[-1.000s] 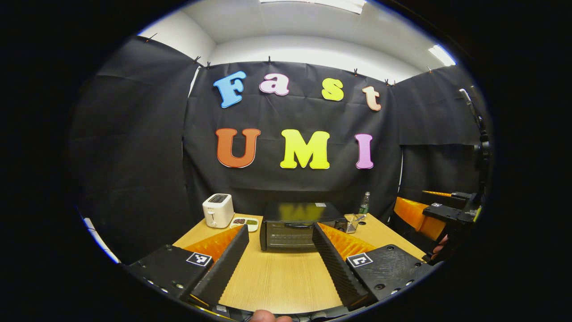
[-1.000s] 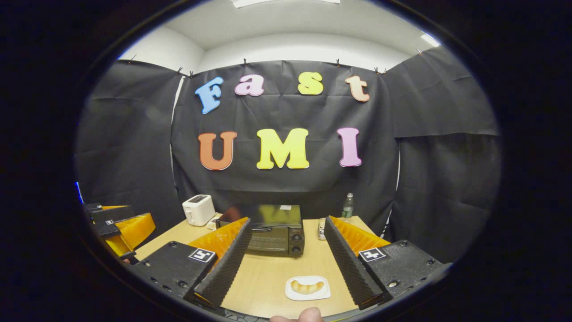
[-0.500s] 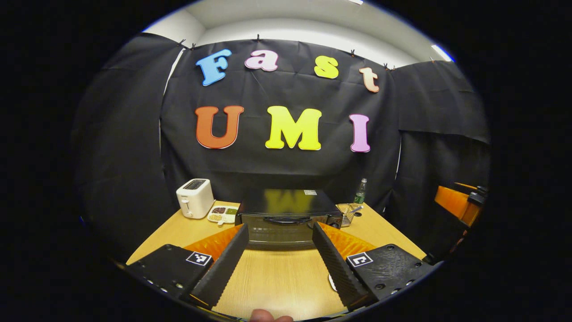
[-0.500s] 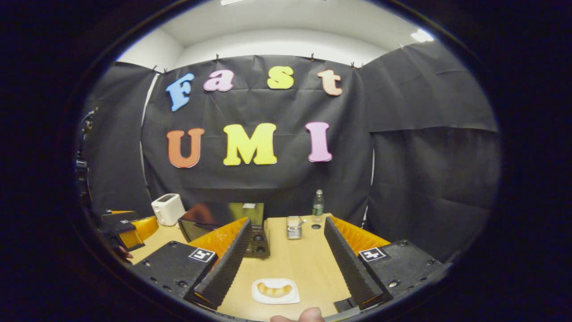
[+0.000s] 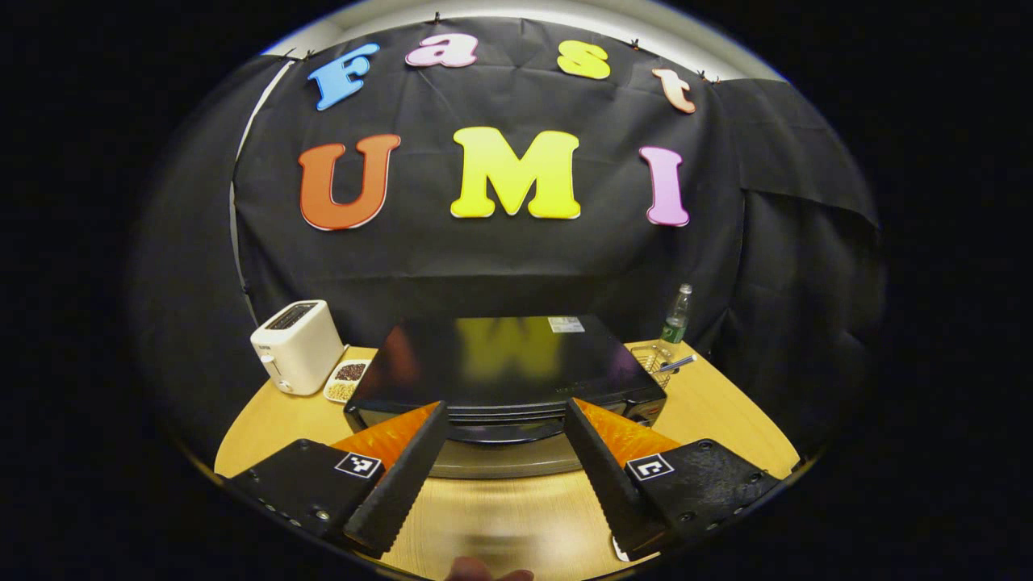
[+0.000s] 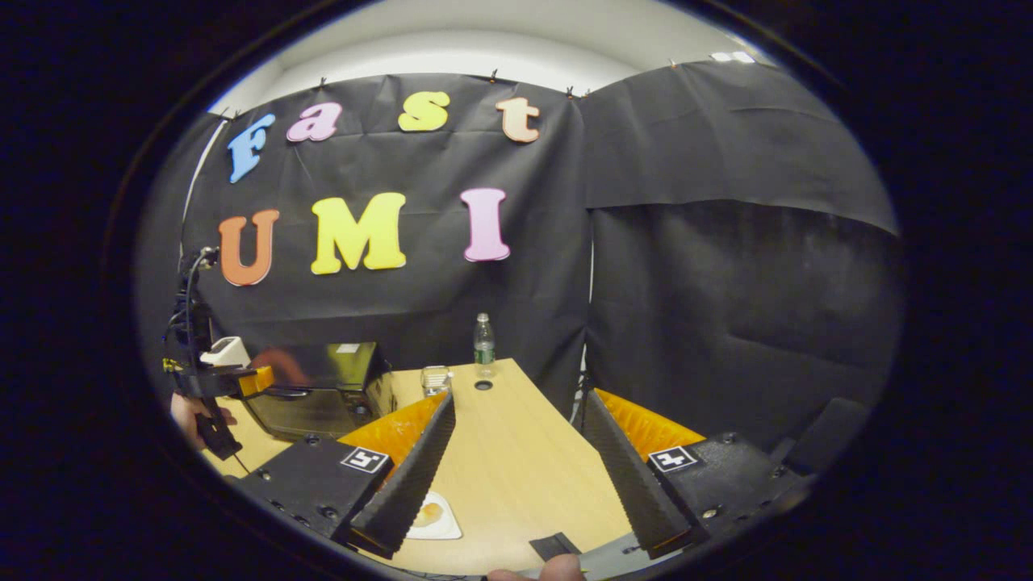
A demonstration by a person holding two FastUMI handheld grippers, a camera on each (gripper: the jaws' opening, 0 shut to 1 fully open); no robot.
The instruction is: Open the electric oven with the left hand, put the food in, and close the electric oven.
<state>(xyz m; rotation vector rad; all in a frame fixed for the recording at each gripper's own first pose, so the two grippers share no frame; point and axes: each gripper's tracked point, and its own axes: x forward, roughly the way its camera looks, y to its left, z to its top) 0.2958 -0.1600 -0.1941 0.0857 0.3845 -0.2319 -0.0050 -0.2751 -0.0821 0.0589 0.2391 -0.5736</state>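
Observation:
The black electric oven (image 5: 500, 363) stands mid-table with its door closed. Its curved handle (image 5: 500, 433) lies just beyond my left gripper (image 5: 504, 411), which is open, one finger on each side of the handle and nothing held. In the right gripper view the oven (image 6: 319, 387) sits at the left, with the left gripper (image 6: 214, 379) and the hand (image 6: 190, 415) holding it in front of the door. My right gripper (image 6: 518, 399) is open over bare table. The white plate with a pastry (image 6: 432, 516) lies on the table, partly hidden behind one finger.
A white toaster (image 5: 294, 347) and a dish of beans (image 5: 347, 381) stand left of the oven. A wire basket (image 5: 658, 359) and a bottle (image 5: 676, 311) stand to its right. The wooden table (image 6: 516, 460) has a cable hole (image 6: 483, 386) near the bottle (image 6: 483, 343).
My left gripper has moved forward and down to the oven's handle. My right gripper has swung to the right, so the plate slid to the lower left of its view.

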